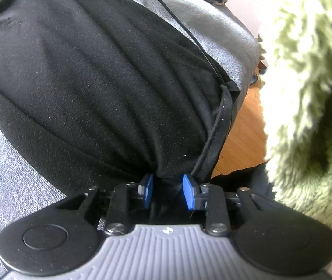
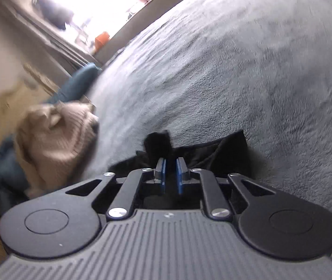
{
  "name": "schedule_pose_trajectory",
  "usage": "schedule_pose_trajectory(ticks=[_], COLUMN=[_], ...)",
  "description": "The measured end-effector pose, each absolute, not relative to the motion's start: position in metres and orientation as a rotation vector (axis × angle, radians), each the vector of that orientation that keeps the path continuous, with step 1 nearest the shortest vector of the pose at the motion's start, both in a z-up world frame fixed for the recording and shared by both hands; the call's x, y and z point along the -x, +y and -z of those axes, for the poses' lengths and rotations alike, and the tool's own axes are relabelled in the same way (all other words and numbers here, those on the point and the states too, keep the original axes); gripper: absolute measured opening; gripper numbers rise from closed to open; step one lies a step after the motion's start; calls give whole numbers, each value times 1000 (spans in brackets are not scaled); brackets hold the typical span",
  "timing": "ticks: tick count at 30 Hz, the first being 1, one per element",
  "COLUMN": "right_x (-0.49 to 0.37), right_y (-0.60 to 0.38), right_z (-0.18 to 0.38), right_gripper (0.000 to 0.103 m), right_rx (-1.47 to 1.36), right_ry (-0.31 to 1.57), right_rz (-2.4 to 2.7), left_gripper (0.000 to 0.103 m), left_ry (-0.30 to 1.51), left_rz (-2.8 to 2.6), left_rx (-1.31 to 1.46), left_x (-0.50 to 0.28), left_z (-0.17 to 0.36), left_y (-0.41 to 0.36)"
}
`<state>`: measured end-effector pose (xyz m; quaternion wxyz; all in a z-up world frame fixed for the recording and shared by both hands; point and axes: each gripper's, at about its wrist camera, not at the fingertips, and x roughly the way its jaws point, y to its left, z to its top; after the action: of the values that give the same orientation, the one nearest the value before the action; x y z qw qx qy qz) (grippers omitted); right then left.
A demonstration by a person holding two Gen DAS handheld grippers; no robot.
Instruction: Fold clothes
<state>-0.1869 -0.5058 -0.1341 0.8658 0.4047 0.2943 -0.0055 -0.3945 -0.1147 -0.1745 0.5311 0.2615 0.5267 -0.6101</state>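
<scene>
Lying spread over the grey blanket (image 1: 208, 21) of a bed: the black garment (image 1: 91, 74), wide and softly creased, reaching from the far left down to the left tongs (image 1: 168, 187). Gathering there into a thick bunch between the two blue pads (image 1: 189, 192), left tongs pinching it, the pads kept somewhat apart by the cloth. Running along the right edge of the garment, a hem with a thin black cord (image 1: 212, 135), also entering the grip. Crossing the blanket further up, a thin black cable (image 1: 177, 18). Showing beside the bed on the right, a wooden floor (image 1: 243, 135), and closer to the camera a fluffy green fabric (image 1: 310, 74), blurred.

In the right wrist view, right tongs (image 2: 171, 171) pressing nearly together, pinching another black piece of cloth (image 2: 212, 151), a small tuft sticking up just past the tips. Not possible telling if this is the same garment. Resting low on the same grey blanket (image 2: 247, 58). Lying at the left edge of the bed, a beige knitted item (image 2: 58, 140) on something dark teal (image 2: 5, 175), all blurred. Shining further back, a bright window (image 2: 91, 2).
</scene>
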Motion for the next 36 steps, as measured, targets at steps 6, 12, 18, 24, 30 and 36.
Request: schedule_pose_trajectory(ticks=[6, 12, 18, 24, 30, 36], right_x=[183, 183, 202, 201, 205, 253], right_y=[-507, -516, -530, -539, -542, -534], right_z=[144, 149, 140, 156, 154, 124], right_gripper=[44, 3, 2, 2, 19, 29], right_rx=[-918, -919, -934, -904, -892, -864], right_ry=[612, 606, 530, 570, 599, 644], right_rz=[-32, 47, 107, 187, 199, 149], left_gripper=[30, 30, 30, 30, 30, 30], left_ry=[1261, 1263, 1265, 1266, 1264, 1256], left_rz=[1459, 1456, 1459, 1464, 1469, 1477], left_rx=[-623, -620, -626, -634, -642, -645], left_x=[396, 398, 399, 401, 404, 406], left_z=[176, 177, 180, 182, 184, 184], left_y=[-120, -125, -132, -140, -147, -151])
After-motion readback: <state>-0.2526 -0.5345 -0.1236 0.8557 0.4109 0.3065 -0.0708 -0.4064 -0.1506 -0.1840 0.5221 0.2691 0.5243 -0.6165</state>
